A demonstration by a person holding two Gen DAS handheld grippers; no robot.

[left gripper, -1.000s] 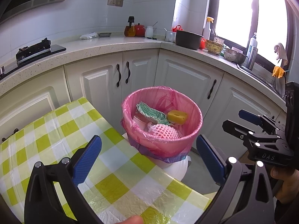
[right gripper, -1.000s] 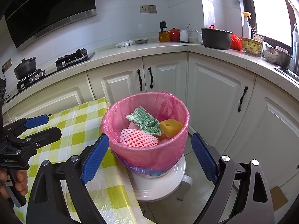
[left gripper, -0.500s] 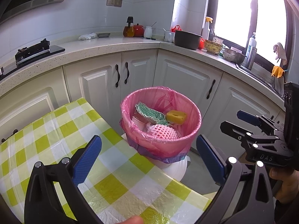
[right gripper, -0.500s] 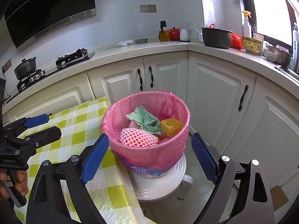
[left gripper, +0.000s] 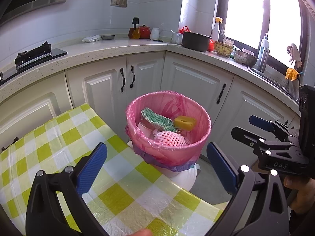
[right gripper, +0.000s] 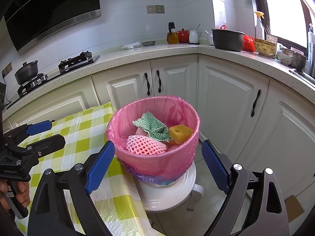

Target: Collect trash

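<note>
A bin lined with a pink bag (left gripper: 194, 153) (right gripper: 157, 163) stands on a white stool (right gripper: 169, 194) beside the table. Inside lie a green zigzag cloth (left gripper: 155, 117) (right gripper: 153, 125), a yellow sponge (left gripper: 185, 123) (right gripper: 180, 133) and a pink foam net (left gripper: 173, 138) (right gripper: 146, 146). My left gripper (left gripper: 157, 167) is open and empty above the table's corner, short of the bin. My right gripper (right gripper: 157, 167) is open and empty, its jaws wide on either side of the bin's near wall. Each gripper shows in the other's view, the left one (right gripper: 42, 135) and the right one (left gripper: 254, 127).
The table has a green-and-white checked cloth (left gripper: 59, 137) (right gripper: 82, 129). White cabinets (right gripper: 226, 98) run behind and right of the bin. The counter carries a gas hob (right gripper: 76, 61), a dark pot (right gripper: 226, 39), jars and bowls. A cardboard piece (right gripper: 293, 206) lies on the floor.
Both grippers have drifted slightly back and up, so the bin sits a little lower and farther in the views. Both stay open and empty.
</note>
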